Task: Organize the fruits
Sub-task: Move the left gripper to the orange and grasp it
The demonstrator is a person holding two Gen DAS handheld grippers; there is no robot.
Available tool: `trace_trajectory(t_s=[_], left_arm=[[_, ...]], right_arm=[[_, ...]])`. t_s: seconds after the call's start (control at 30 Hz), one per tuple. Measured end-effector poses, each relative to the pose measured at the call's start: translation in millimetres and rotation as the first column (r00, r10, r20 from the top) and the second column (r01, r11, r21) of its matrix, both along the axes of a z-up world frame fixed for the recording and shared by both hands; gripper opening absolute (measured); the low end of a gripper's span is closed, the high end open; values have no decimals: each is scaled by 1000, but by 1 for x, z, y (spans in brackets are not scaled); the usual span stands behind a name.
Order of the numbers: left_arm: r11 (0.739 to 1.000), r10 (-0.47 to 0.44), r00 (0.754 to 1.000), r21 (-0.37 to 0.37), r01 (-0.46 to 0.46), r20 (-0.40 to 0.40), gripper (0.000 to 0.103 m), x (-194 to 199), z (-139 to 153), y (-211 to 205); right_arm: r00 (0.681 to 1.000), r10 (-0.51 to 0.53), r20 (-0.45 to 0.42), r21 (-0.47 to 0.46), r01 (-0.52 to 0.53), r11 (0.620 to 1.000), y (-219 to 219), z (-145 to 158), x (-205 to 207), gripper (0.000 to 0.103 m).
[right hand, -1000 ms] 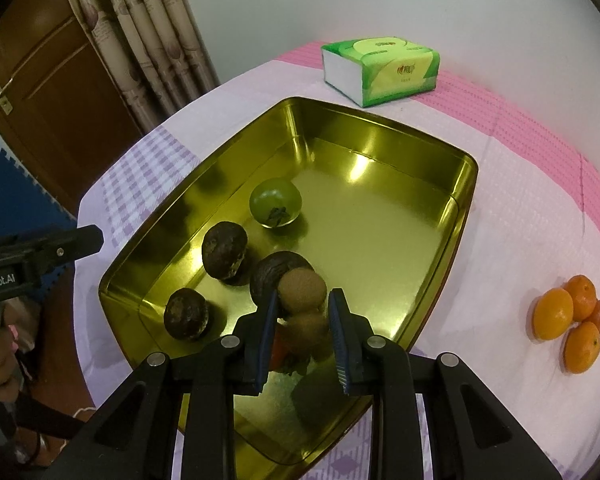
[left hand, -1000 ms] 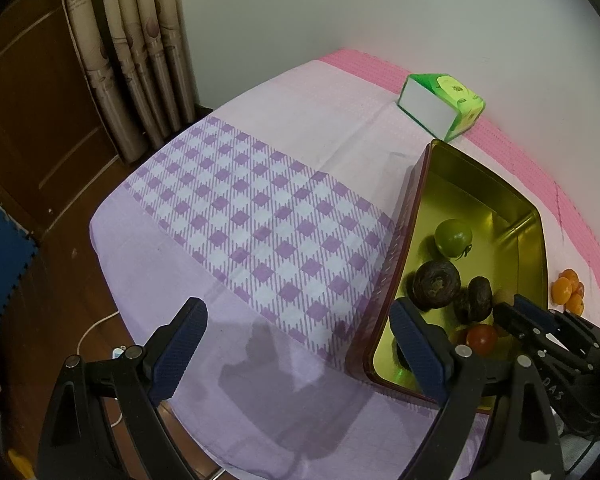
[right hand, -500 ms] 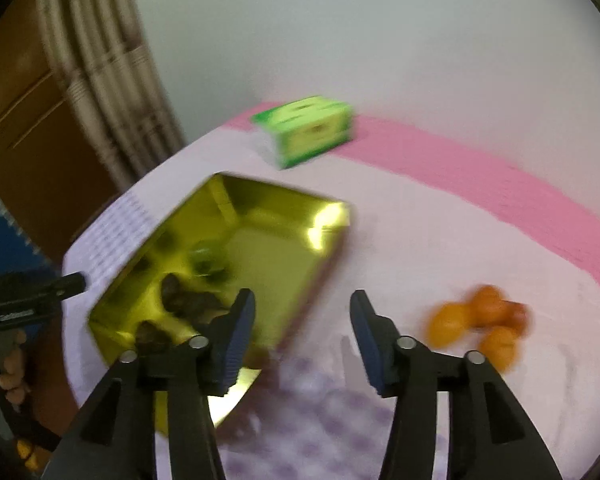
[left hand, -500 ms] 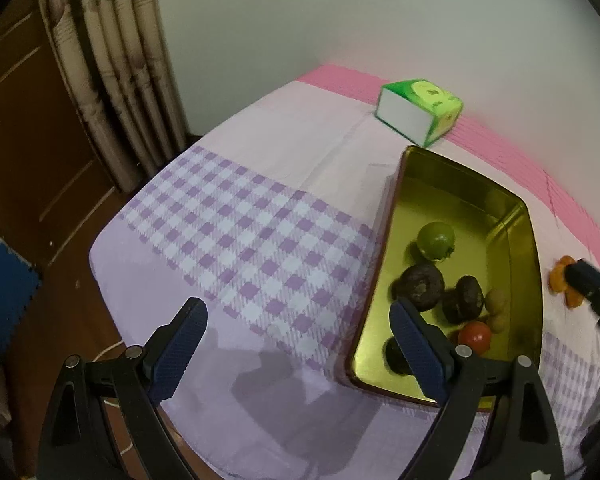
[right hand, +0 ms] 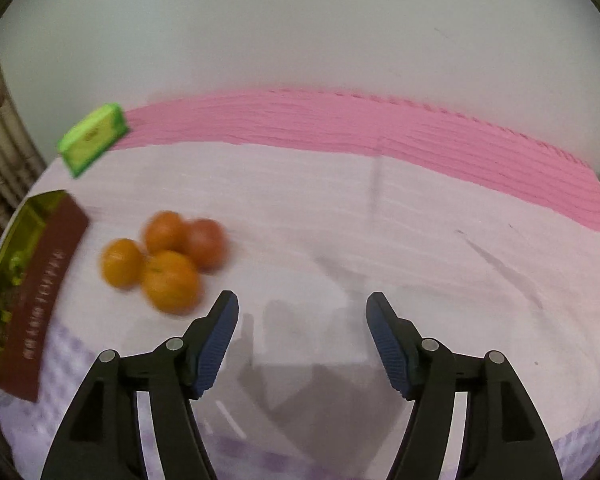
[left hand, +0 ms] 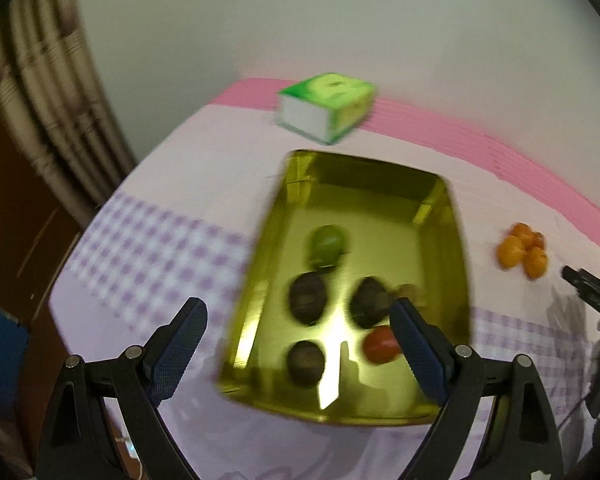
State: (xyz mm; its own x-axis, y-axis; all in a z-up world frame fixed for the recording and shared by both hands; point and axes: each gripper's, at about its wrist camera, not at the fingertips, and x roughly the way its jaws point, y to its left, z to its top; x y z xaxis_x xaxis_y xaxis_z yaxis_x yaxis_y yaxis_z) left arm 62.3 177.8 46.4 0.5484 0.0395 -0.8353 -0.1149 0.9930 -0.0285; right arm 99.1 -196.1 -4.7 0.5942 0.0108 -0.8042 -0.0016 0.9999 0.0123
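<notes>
Right wrist view first: the right hand-held gripper (right hand: pixel 302 312) hangs over bare cloth on the counter (right hand: pixel 380 208), jaws just opened apart with nothing between them. Just to its left sits the cluster of four oranges (right hand: pixel 164 260), bunched together and touching, a little beyond the left fingertip. Further left, the gold tray (right hand: pixel 40 280) shows only its brown outer wall and a slice of its inside, and the green tissue box (right hand: pixel 92 138) lies far back by the pink stripe.

Over on the left wrist view, the left hand-held gripper (left hand: pixel 296 320) is spread wide and empty above the tray's near end, where a green fruit (left hand: pixel 326 242), three dark fruits (left hand: pixel 308 304) and a red one (left hand: pixel 380 344) already lie.

So the step in hand looks like fetching an orange. Next, the right gripper must slide left, straddle the nearest orange and close gently; the neighbours may roll.
</notes>
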Motion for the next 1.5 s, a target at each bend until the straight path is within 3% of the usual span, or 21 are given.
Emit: trace_trajectory(t_s=[0.17,0.33,0.6,0.8,1.0,1.13,1.33,1.5], left_arm=[[993,-114,993,-9,114,-7,91,19,4,-55],[972,-235,972,2,235,-10,91,39,3,-114],[950,-312,948,-7,312,-60,91,72,-19,-167],[938,-344,934,3,346,-99,90,88,-39,-183],[927,-373,920,-9,374,-120,80,100,-48,-192],[917,-398,909,-19,399,-119,78,107,-52,-200],[901,-431,892,-12,434,-134,65,119,-61,-214],[899,-437,887,-47,435,-149,51,127,-67,-216]], right_arm=[[1000,8,-11,-26,-8,1000,-11,-12,7,73],[999,31,-5,-60,-32,998,-18,-19,12,79],[998,67,6,-66,-66,996,-28,-24,15,99],[996,88,8,-66,-88,994,-33,-25,11,103],[996,88,8,-67,-87,994,-34,-25,11,103],[996,88,8,-67,-87,994,-32,-25,12,103],[996,88,8,-67,-88,994,-33,-25,12,103],[996,88,7,-67,-88,994,-32,-25,12,103]])
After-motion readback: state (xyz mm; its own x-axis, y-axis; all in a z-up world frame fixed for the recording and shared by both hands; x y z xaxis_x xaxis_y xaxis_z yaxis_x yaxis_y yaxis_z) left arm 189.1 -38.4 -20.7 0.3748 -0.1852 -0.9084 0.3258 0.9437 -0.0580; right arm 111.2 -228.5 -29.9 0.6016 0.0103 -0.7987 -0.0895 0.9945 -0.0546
